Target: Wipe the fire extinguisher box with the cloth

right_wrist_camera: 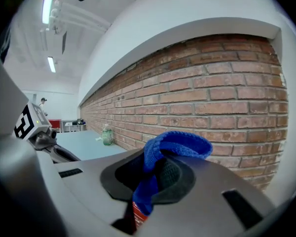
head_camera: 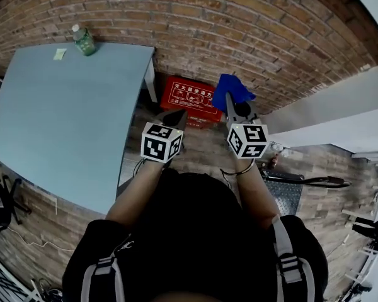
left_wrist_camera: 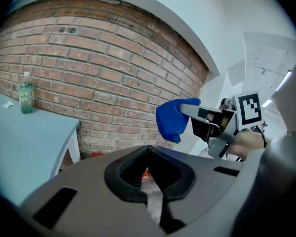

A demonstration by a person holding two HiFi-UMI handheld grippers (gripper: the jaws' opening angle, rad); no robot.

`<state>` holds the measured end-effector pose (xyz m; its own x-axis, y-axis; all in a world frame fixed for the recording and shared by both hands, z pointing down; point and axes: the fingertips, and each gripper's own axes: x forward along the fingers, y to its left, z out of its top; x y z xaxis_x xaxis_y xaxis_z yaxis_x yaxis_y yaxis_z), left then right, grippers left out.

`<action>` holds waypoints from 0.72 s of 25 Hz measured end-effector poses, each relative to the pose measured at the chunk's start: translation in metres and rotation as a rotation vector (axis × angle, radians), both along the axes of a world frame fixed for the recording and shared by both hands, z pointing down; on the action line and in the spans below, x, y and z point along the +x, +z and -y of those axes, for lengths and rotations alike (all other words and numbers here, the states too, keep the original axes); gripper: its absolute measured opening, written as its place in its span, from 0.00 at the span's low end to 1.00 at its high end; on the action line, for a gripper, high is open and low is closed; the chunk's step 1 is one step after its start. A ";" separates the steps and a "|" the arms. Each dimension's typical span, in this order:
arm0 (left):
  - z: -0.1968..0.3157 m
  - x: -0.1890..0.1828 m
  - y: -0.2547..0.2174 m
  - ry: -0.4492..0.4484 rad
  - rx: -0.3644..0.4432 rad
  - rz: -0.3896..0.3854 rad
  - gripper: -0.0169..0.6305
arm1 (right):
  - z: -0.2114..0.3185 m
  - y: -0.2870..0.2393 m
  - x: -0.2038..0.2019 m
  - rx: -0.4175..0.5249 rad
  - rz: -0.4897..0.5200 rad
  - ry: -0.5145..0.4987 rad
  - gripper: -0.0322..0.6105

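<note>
- My right gripper [head_camera: 239, 113] is squeezing the blue cloth [head_camera: 232, 91] tight.
- My left gripper [head_camera: 174, 116] is pressed closed with nothing in it.
- The red fire extinguisher box [head_camera: 189, 98] sits on the floor against the brick wall [head_camera: 239, 24], beside the table [head_camera: 69, 118].

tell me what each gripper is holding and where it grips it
The right gripper pinches the blue cloth at a bunched fold, a loop sticking out past the jaws. The left gripper is shut on nothing.
</note>
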<state>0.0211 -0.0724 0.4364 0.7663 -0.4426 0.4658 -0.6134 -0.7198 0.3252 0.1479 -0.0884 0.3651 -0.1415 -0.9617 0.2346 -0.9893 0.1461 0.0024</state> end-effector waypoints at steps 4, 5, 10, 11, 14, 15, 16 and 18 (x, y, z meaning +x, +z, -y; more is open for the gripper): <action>-0.031 0.027 -0.012 0.002 0.002 -0.013 0.02 | -0.045 0.000 0.019 0.008 0.033 0.025 0.11; -0.040 0.035 -0.015 0.007 0.007 -0.008 0.02 | -0.057 0.001 0.023 0.010 0.045 0.029 0.11; -0.075 0.076 -0.021 0.052 0.040 0.034 0.02 | -0.099 0.009 0.051 0.014 0.101 0.042 0.11; -0.081 0.083 -0.021 0.064 0.040 0.045 0.02 | -0.104 0.010 0.058 0.017 0.109 0.049 0.11; -0.095 0.102 -0.020 0.101 0.050 0.069 0.02 | -0.113 0.009 0.078 0.031 0.123 0.068 0.11; -0.097 0.107 -0.020 0.109 0.056 0.073 0.02 | -0.115 0.008 0.082 0.039 0.120 0.067 0.11; -0.098 0.110 -0.021 0.114 0.061 0.077 0.02 | -0.116 0.007 0.085 0.045 0.113 0.063 0.11; -0.099 0.114 -0.022 0.113 0.066 0.078 0.02 | -0.118 0.006 0.085 0.053 0.104 0.048 0.11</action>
